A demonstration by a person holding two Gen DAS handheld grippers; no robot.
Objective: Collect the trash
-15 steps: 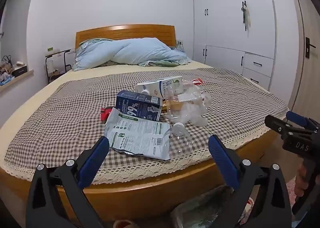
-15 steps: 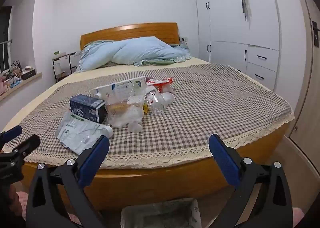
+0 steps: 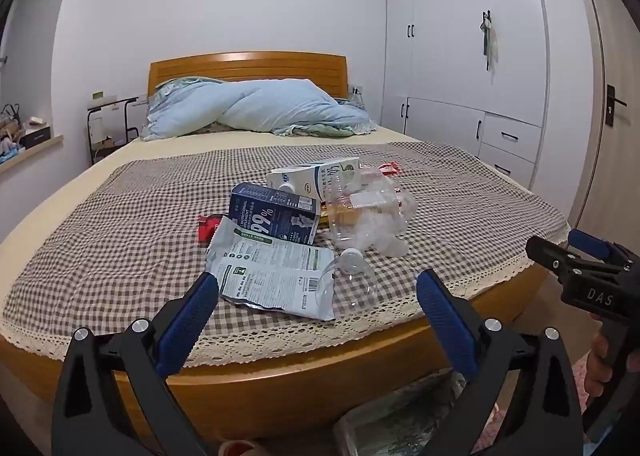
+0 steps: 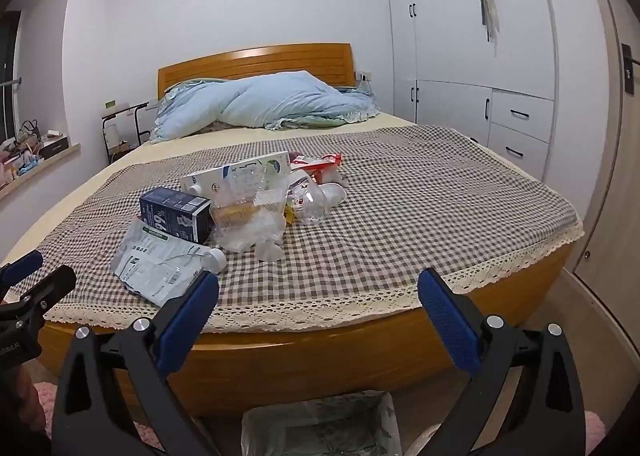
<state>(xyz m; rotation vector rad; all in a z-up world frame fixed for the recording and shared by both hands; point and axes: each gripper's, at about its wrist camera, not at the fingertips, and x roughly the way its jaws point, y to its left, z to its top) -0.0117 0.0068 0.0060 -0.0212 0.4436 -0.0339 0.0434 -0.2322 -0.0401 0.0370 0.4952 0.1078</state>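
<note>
Both the left hand-held gripper [image 3: 318,292] and the right hand-held gripper [image 4: 319,290] hover spread and empty, barely nearer the bed's [image 4: 320,352] foot edge than before, where the trash pile [image 3: 320,223] lies uncollected, so collecting has not begun.

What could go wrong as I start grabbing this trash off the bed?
1. The clear bottle lies on its side by the bed's foot edge, partly on the flat grey pouch; a nudge might roll it off, possibly missing the lined bin.
2. The pouch lies flat on the checked cover, so open fingers may pinch cloth too.
3. The cartons, bottles and wrappers overlap in one pile, so lifting one could drag its neighbours along.
</note>
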